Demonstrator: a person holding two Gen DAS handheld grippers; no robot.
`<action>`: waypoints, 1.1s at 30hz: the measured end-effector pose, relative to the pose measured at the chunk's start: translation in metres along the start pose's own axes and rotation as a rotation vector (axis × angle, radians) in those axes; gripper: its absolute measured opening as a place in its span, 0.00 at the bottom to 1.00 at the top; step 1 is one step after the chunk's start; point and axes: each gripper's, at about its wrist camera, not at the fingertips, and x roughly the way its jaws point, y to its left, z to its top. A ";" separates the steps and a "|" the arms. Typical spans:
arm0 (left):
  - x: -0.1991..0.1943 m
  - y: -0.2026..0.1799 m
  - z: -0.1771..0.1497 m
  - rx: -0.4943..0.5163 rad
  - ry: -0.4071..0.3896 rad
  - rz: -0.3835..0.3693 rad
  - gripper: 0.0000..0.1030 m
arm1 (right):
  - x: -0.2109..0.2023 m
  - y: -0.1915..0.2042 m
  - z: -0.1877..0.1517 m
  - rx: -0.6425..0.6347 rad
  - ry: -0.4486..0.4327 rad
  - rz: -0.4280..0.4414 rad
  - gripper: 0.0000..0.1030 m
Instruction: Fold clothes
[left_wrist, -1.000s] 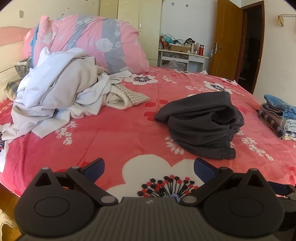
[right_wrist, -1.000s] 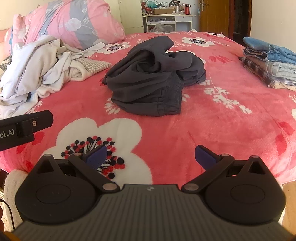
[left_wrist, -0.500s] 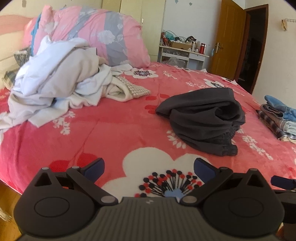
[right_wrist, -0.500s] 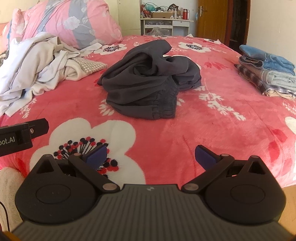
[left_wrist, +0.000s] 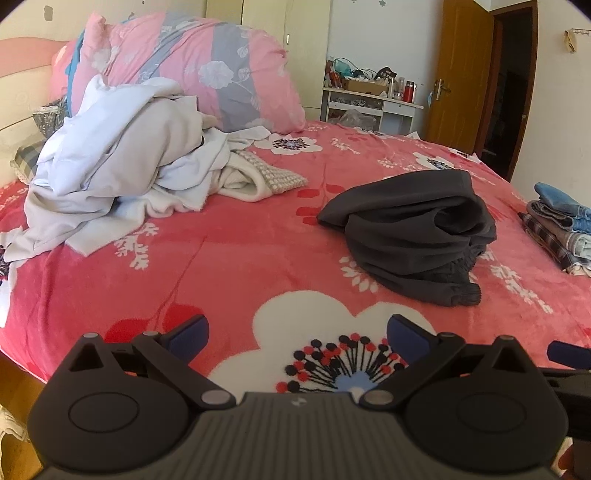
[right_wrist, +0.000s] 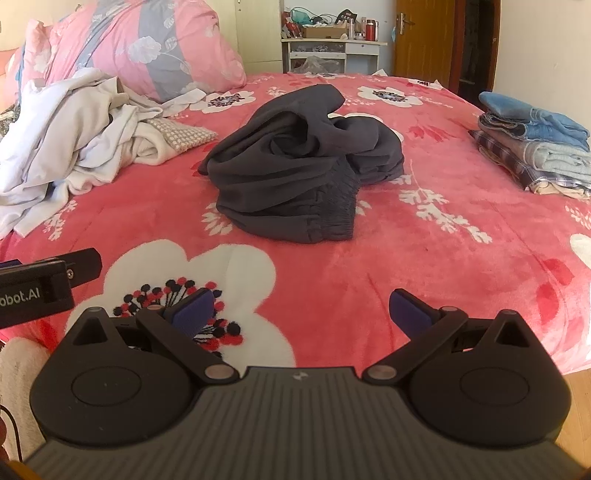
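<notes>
A crumpled dark grey garment lies in a heap in the middle of the pink floral bed; it also shows in the right wrist view. My left gripper is open and empty, low over the bed's front edge, well short of the garment. My right gripper is open and empty too, near the front edge, facing the garment's elastic waistband. The left gripper's body shows at the left of the right wrist view.
A pile of white and beige unfolded clothes lies at the left, against a pink and grey pillow. A stack of folded jeans and plaid clothes sits at the bed's right edge. A cluttered white desk and a wooden door stand behind.
Both grippers have moved slightly forward and up over the bed edge, so the grey garment looks a little nearer. Both stay open and empty.
</notes>
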 end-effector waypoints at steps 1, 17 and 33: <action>0.000 0.000 0.000 0.000 0.001 0.000 1.00 | 0.000 0.001 0.000 -0.001 -0.002 0.000 0.99; 0.001 0.004 -0.001 0.000 0.001 0.016 1.00 | -0.001 0.003 0.001 -0.006 -0.002 0.000 0.99; 0.001 0.009 -0.002 -0.007 0.004 0.014 1.00 | -0.001 0.010 0.001 -0.023 0.002 0.007 0.99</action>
